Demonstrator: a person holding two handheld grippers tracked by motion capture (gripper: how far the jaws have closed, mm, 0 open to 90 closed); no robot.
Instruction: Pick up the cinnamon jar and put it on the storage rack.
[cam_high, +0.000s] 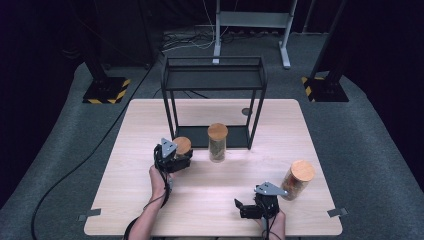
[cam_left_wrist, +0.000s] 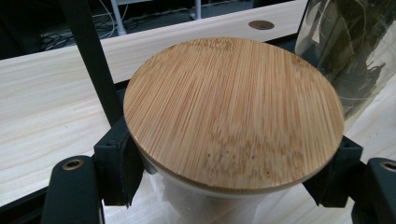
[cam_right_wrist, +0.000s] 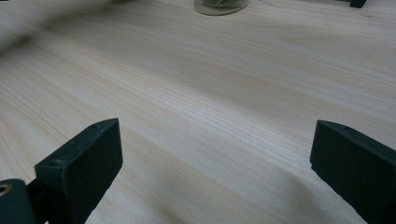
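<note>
Forearms came in over the near edge of the pale wooden table (cam_high: 210, 210), each hand carrying a claw. Nearest, the right claw (cam_high: 248, 206) lay low close to that near edge, right of centre, its jaws spread wide with nothing between them; in the right gripper view only bare wood stretched ahead of the jaws, with the foot of a glass jar at the far top. Just beyond it to the right, a jar with a wooden lid (cam_high: 297, 180) leaned, tilted, near the right edge of the table, apart from the claw. Open tabletop lay between the two hands and across the whole near left quarter. Farther in, the left claw (cam_high: 176, 159) was closed around a short jar (cam_high: 182, 146), its pads pressed against the glass just under the round bamboo lid (cam_left_wrist: 233, 112), which spread across the left gripper view. That jar stood beside the front left leg of a black metal rack (cam_high: 214, 75). Just to its right, apart from it, a taller jar of green leaves (cam_high: 217, 142) stood upright at the front edge of the rack's lower shelf. The rack's upper shelf sat bare above. Beyond the far edge, grey carpet, cables and stand feet showed.
</note>
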